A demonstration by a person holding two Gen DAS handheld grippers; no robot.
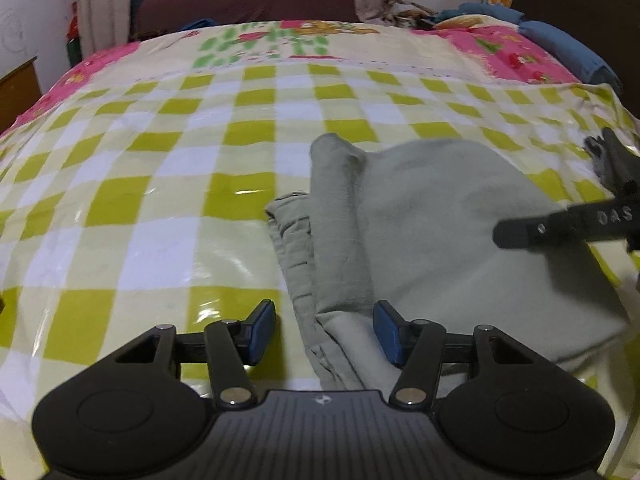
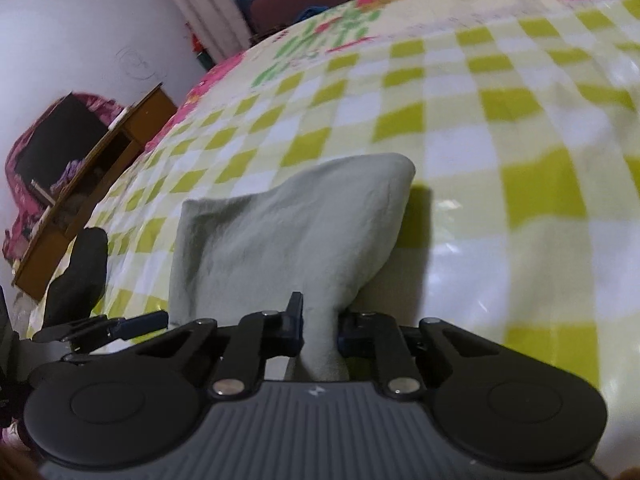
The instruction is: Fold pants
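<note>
Grey-green pants (image 1: 440, 220) lie partly folded on the bed (image 1: 180, 160), on its checked yellow and white cover. The right gripper (image 2: 320, 328) is closed on a raised fold of the pants. The left gripper (image 1: 324, 332) stands open above their near edge, with its blue pads (image 1: 262, 330) touching no cloth.
</note>
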